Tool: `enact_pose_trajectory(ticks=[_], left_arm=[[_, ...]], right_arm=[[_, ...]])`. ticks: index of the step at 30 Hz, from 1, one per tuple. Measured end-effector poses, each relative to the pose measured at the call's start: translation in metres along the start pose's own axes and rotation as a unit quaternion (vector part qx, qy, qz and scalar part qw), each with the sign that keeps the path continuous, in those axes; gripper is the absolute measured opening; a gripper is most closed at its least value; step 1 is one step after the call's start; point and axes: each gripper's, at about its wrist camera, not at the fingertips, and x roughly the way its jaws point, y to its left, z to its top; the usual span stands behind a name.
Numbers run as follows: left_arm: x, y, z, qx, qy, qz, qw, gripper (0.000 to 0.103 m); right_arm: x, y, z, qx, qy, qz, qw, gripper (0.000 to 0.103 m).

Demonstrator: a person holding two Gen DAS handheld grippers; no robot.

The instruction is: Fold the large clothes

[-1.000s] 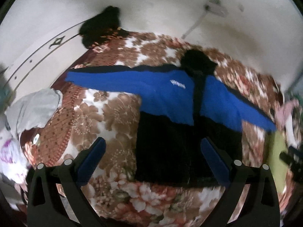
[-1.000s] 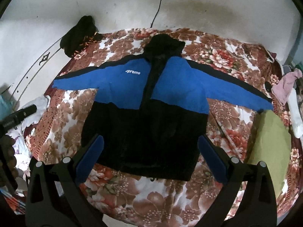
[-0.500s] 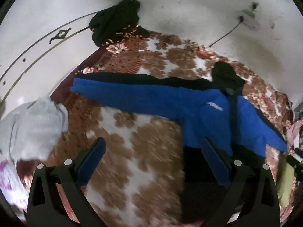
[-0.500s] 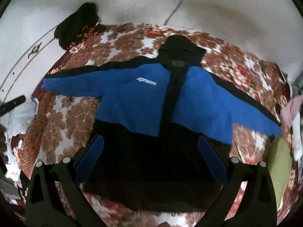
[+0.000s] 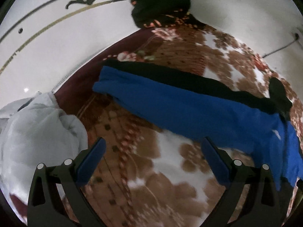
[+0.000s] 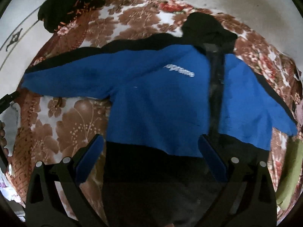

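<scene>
A blue and black hooded jacket [image 6: 161, 102] lies flat, front up, on a floral bedspread [image 6: 75, 121], sleeves spread wide. Its left sleeve [image 5: 161, 102] stretches across the left wrist view, cuff toward the wall. My left gripper [image 5: 153, 151] is open and empty, above the bedspread just short of that sleeve. My right gripper [image 6: 149, 149] is open and empty, above the jacket's chest and black lower body. The hood [image 6: 206, 28] points to the far wall.
A black garment [image 5: 161, 1] is piled at the bed's far left corner by the white wall. A pale grey cloth bundle [image 5: 37, 132] lies at the bed's left edge. An olive green cloth [image 6: 289, 172] lies at the right.
My left gripper has swung left and moved in toward the left sleeve. My right gripper has moved forward and lower over the jacket. Both have stayed open.
</scene>
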Motion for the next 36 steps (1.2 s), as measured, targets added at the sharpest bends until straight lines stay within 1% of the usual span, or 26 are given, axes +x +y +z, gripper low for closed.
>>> enact_pose_trajectory(ticks=[3, 4, 7, 10, 13, 16, 17, 18, 19, 20, 22, 23, 24, 25, 26, 27, 28, 29, 30, 32, 36], left_arm=[[0.027, 0.024, 0.007, -0.024, 0.002, 0.005, 0.9997, 0.098], [0.038, 0.036, 0.011, -0.045, 0.001, -0.004, 0.999, 0.098], [0.056, 0.057, 0.022, -0.069, -0.022, -0.016, 0.9972, 0.098], [0.074, 0.073, 0.031, -0.083, -0.033, -0.022, 0.9957, 0.098], [0.084, 0.085, 0.041, -0.107, -0.044, -0.057, 0.9917, 0.098], [0.097, 0.095, 0.047, -0.132, -0.046, -0.078, 0.9871, 0.097], [0.1, 0.096, 0.047, -0.137, -0.044, -0.084, 0.9861, 0.09], [0.106, 0.097, 0.048, -0.143, -0.039, -0.094, 0.9845, 0.079], [0.111, 0.097, 0.049, -0.145, -0.033, -0.107, 0.9831, 0.075], [0.116, 0.096, 0.051, -0.144, -0.03, -0.112, 0.9828, 0.072], [0.121, 0.096, 0.052, -0.146, -0.033, -0.112, 0.9823, 0.072], [0.124, 0.097, 0.053, -0.15, -0.033, -0.117, 0.9811, 0.07], [0.127, 0.097, 0.055, -0.155, -0.034, -0.121, 0.9799, 0.062], [0.128, 0.098, 0.055, -0.158, -0.034, -0.122, 0.9792, 0.058], [0.13, 0.1, 0.056, -0.163, -0.031, -0.122, 0.9786, 0.05], [0.133, 0.102, 0.058, -0.166, -0.022, -0.121, 0.9784, 0.038], [0.135, 0.103, 0.058, -0.166, -0.016, -0.115, 0.9792, 0.03], [0.135, 0.105, 0.059, -0.165, -0.014, -0.117, 0.9793, 0.021], [0.135, 0.104, 0.061, -0.159, -0.016, -0.125, 0.9792, 0.012], [0.128, 0.101, 0.063, -0.148, -0.022, -0.122, 0.9813, 0.009], [0.099, 0.077, 0.075, -0.106, -0.056, -0.103, 0.9874, 0.007]], right_arm=[[0.031, 0.014, 0.005, 0.002, 0.006, -0.012, 1.0, 0.098], [0.046, 0.018, 0.007, 0.002, 0.011, -0.013, 1.0, 0.098], [0.08, 0.03, 0.014, 0.002, 0.024, -0.013, 1.0, 0.098], [0.101, 0.037, 0.023, 0.003, 0.019, -0.013, 1.0, 0.098], [0.118, 0.042, 0.027, 0.0, 0.016, -0.016, 1.0, 0.098], [0.131, 0.05, 0.029, -0.016, 0.017, -0.021, 1.0, 0.098], [0.135, 0.053, 0.031, -0.025, 0.014, -0.023, 0.999, 0.098], [0.138, 0.054, 0.032, -0.03, 0.013, -0.024, 0.999, 0.098], [0.141, 0.055, 0.032, -0.033, 0.013, -0.022, 0.999, 0.098], [0.143, 0.056, 0.032, -0.034, 0.014, -0.022, 0.999, 0.098], [0.148, 0.057, 0.033, -0.038, 0.015, -0.023, 0.999, 0.098], [0.15, 0.058, 0.034, -0.039, 0.015, -0.023, 0.999, 0.098], [0.151, 0.058, 0.035, -0.039, 0.015, -0.024, 0.999, 0.098], [0.153, 0.058, 0.035, -0.04, 0.015, -0.024, 0.999, 0.098], [0.155, 0.059, 0.035, -0.042, 0.016, -0.025, 0.999, 0.098], [0.157, 0.06, 0.034, -0.043, 0.016, -0.026, 0.999, 0.098], [0.158, 0.061, 0.034, -0.045, 0.016, -0.029, 0.998, 0.098], [0.159, 0.062, 0.032, -0.048, 0.011, -0.042, 0.998, 0.098], [0.16, 0.062, 0.031, -0.047, 0.009, -0.047, 0.998, 0.098], [0.165, 0.062, 0.027, -0.043, 0.014, -0.044, 0.998, 0.098], [0.17, 0.062, 0.023, -0.036, 0.007, -0.043, 0.998, 0.098]])
